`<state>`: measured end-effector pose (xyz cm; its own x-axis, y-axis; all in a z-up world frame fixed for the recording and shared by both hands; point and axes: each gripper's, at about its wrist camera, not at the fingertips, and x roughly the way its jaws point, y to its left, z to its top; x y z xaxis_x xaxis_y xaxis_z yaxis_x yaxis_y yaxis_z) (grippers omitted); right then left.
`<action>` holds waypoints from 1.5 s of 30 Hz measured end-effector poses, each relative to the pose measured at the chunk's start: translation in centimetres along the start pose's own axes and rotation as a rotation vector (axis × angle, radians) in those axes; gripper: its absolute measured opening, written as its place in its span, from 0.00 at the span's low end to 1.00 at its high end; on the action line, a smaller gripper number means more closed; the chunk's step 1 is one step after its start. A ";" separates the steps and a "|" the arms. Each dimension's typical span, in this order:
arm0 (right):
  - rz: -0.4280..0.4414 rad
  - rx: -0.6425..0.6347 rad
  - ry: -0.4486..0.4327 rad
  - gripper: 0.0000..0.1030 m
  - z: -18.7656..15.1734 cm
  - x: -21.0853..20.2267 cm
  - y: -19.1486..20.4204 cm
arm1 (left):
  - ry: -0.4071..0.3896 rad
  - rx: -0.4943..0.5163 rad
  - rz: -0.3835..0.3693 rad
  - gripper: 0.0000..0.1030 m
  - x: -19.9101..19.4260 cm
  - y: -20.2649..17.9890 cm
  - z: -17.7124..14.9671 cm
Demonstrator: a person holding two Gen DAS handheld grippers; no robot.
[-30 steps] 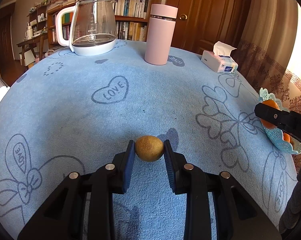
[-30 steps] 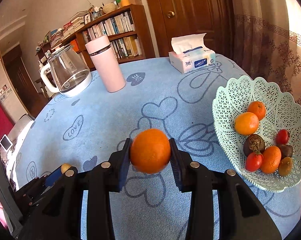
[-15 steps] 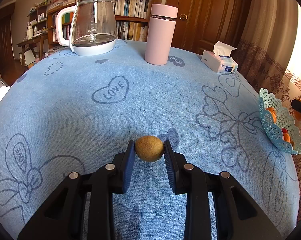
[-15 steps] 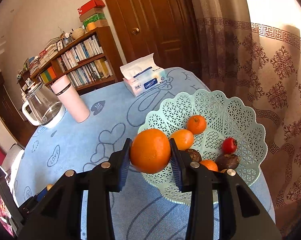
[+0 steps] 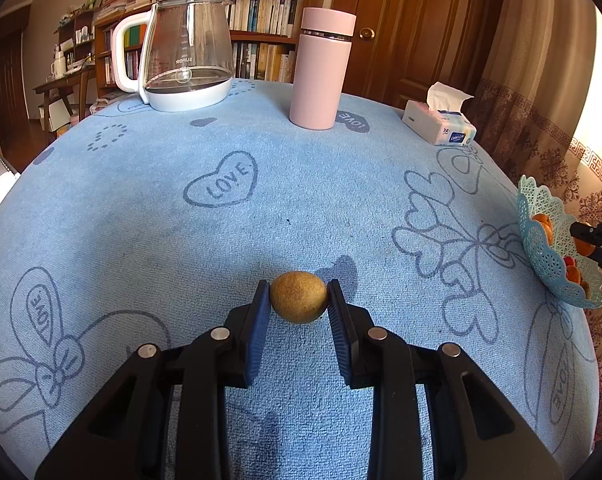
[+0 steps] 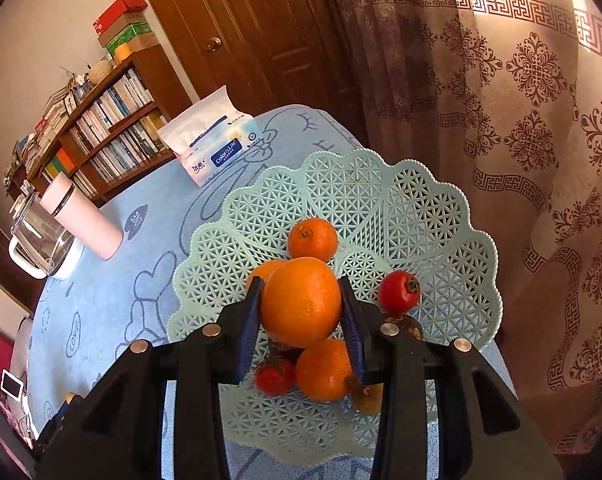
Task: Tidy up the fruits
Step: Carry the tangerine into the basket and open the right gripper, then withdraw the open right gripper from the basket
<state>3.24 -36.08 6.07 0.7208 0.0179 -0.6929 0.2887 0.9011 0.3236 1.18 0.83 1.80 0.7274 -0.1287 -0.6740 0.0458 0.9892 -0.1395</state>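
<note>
My left gripper is shut on a brown kiwi just above the blue tablecloth. My right gripper is shut on a large orange and holds it over the mint lattice fruit basket. The basket holds several oranges, red tomatoes and dark fruits. In the left wrist view the basket stands at the table's right edge, with the right gripper over it.
A glass kettle, a pink tumbler and a tissue box stand at the table's far side. A curtain hangs close behind the basket. Bookshelves and a door stand behind the table.
My right gripper has carried the orange from the table's middle to above the basket's middle. My left gripper and the kiwi have stayed still.
</note>
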 end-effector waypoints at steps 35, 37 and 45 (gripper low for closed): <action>-0.023 -0.007 -0.059 0.40 -2.0 -2.4 -0.1 | 0.001 0.002 0.002 0.28 0.1 -0.1 0.0; -0.029 -0.015 -0.079 0.40 -2.3 -3.0 -0.1 | 0.002 0.004 0.005 0.28 0.1 0.0 -0.1; -0.040 -0.040 -0.151 0.49 -3.9 -5.1 0.1 | -0.001 0.015 0.025 0.28 0.1 -0.1 -0.3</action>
<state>-2.84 -34.37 7.09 0.7968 -0.0813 -0.5988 0.2961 0.9163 0.2696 1.08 0.67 1.55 0.7288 -0.1038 -0.6768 0.0378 0.9930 -0.1117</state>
